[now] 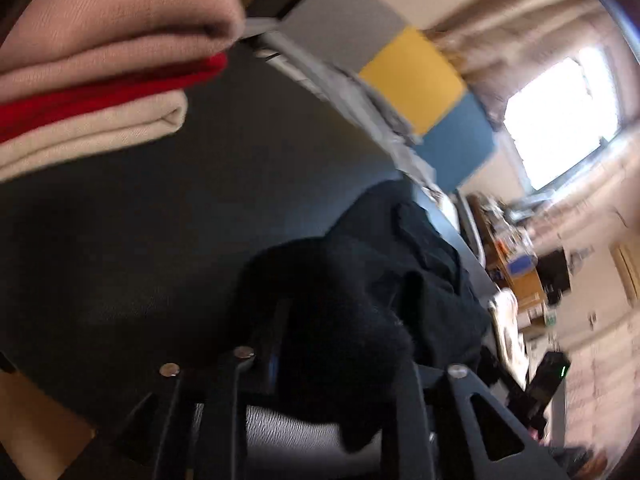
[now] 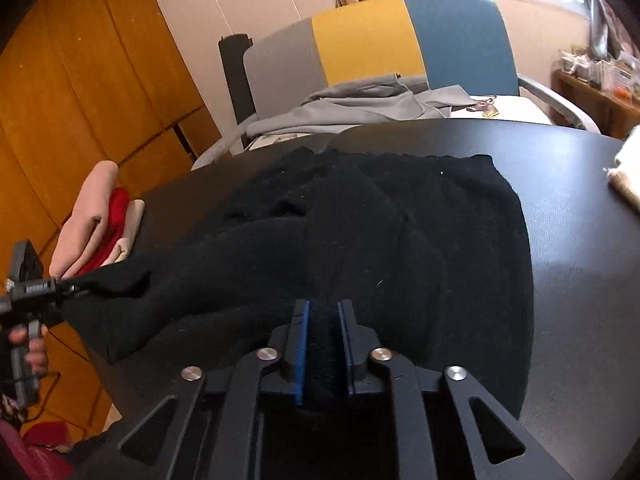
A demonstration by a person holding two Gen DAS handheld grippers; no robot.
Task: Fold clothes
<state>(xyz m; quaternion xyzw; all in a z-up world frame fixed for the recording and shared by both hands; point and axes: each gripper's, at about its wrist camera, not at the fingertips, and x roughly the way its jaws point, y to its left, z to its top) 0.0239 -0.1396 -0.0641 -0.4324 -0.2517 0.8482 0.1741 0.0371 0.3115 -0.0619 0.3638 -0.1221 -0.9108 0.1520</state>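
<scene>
A black sweater (image 2: 400, 220) lies rumpled across the black table (image 2: 580, 240). My right gripper (image 2: 322, 312) sits at its near edge, blue pads closed on a thick fold of the black knit. One sleeve stretches left past the table edge to my left gripper (image 2: 68, 289), which pinches its end. In the blurred, tilted left wrist view, bunched black fabric (image 1: 400, 248) fills the space between the left gripper's (image 1: 340, 328) fingers.
A stack of folded pink, red and cream clothes (image 2: 104, 224) rests at the table's left edge, close to the left gripper. Behind the table a grey, yellow and blue chair (image 2: 360, 40) carries a grey garment (image 2: 360, 104). A cream cloth (image 2: 628, 176) lies at the right.
</scene>
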